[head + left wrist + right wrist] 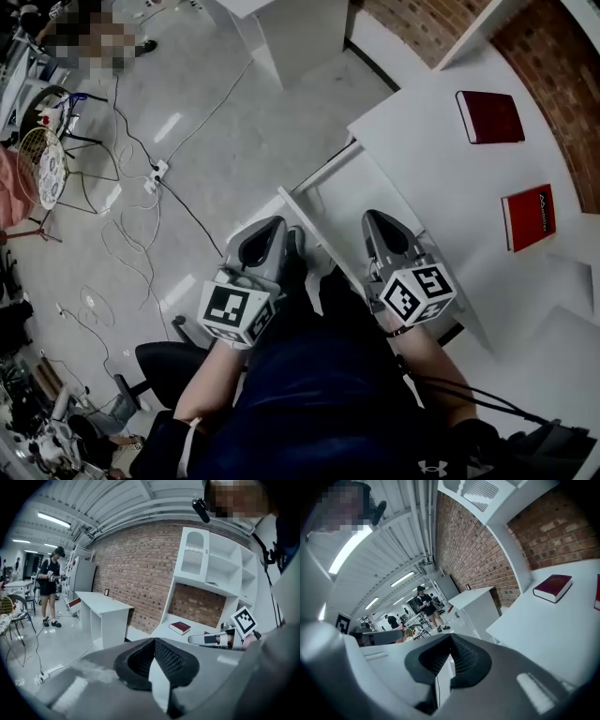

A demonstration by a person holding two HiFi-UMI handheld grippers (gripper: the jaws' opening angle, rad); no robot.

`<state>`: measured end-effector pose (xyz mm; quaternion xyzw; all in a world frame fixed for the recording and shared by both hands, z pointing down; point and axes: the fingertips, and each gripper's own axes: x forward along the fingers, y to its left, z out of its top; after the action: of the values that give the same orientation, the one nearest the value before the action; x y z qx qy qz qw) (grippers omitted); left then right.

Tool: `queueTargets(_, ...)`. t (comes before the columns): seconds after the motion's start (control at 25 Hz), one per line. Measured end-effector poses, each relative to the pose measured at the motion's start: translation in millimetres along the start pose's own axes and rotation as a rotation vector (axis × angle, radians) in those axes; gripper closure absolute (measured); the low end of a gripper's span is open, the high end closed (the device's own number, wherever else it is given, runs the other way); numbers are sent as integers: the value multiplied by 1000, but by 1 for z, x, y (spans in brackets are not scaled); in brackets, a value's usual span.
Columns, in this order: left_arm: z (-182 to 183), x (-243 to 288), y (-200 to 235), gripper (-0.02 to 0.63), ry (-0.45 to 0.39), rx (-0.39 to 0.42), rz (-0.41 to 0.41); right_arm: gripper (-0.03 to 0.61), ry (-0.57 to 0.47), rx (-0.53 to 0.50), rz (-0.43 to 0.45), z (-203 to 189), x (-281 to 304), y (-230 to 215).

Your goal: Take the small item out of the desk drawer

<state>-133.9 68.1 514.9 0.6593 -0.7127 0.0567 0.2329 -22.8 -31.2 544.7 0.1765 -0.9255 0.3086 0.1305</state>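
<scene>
**A:** State the condition of the jaws.

**B:** On the left gripper (287, 231), the jaws are closed together with nothing between them. On the right gripper (373, 219), the jaws are likewise closed and empty. Both grippers are held side by side above the person's lap.

**A:** Locate the small item.

**B:** It cannot be made out in any view. A white drawer-like frame (314, 187) projects from the front edge of the tabletop (427, 183), just ahead of both grippers. Its inside cannot be read.

**A:** List the other objects.

**B:** The far red book (489, 116) and the near red book (528, 217) lie flat on the tabletop, apart from each other and from the grippers.
</scene>
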Motion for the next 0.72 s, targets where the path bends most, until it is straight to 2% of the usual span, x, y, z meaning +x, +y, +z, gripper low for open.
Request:
queueTargets(0.12, 5, 12, 10, 611, 35, -4, -55, 575, 17, 13, -44, 1, 9, 5)
queueTargets(0.28, 6, 37, 30, 611, 87, 52, -115, 575, 55, 53, -99, -5, 28, -3)
queueTargets(0.4, -7, 58, 44, 611, 135, 97, -156, 575, 76, 62, -148, -14, 41, -18)
queueTargets(0.56, -26, 81, 59, 611, 206, 87, -173, 575, 123, 80, -197, -32, 60, -39)
queueTargets(0.72, -45, 99, 71, 611, 257, 94, -180, 575, 206, 96, -198, -53, 83, -53)
